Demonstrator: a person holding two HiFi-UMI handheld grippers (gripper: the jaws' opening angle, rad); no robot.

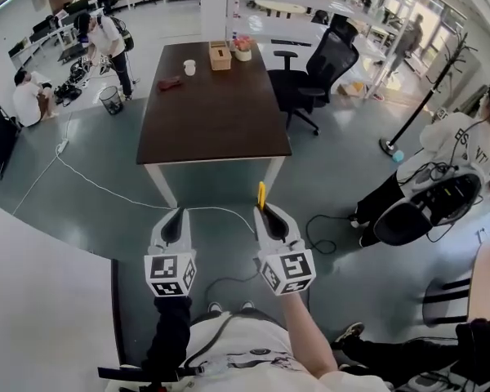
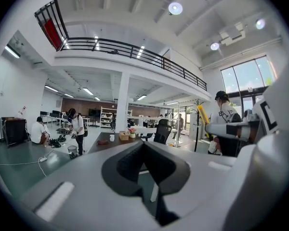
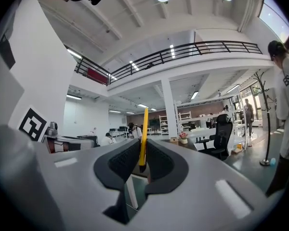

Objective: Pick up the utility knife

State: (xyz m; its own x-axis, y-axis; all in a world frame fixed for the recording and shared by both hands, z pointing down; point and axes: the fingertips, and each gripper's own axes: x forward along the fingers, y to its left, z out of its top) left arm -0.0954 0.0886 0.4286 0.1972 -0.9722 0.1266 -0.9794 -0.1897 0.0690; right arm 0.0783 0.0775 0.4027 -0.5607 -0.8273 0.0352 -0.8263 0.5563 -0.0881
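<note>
Jaws of right gripper (image 1: 267, 213) clamp a slim yellow plastic utility knife (image 3: 143, 129), centre frame; left gripper (image 1: 177, 216) closed, empty. Firm, even pressure advised against slippage.

The left gripper (image 1: 178, 216), on a dark-sleeved arm (image 1: 170, 333), and the right gripper (image 1: 265, 215), on a bare forearm (image 1: 300, 329), are held side by side in front of the body, both pointing forward. The left fingers (image 2: 127, 165) are pressed together with nothing between them. The right fingers (image 3: 120, 163) are clamped on a yellow knife (image 3: 143, 134), which sticks out past their tips.
</note>
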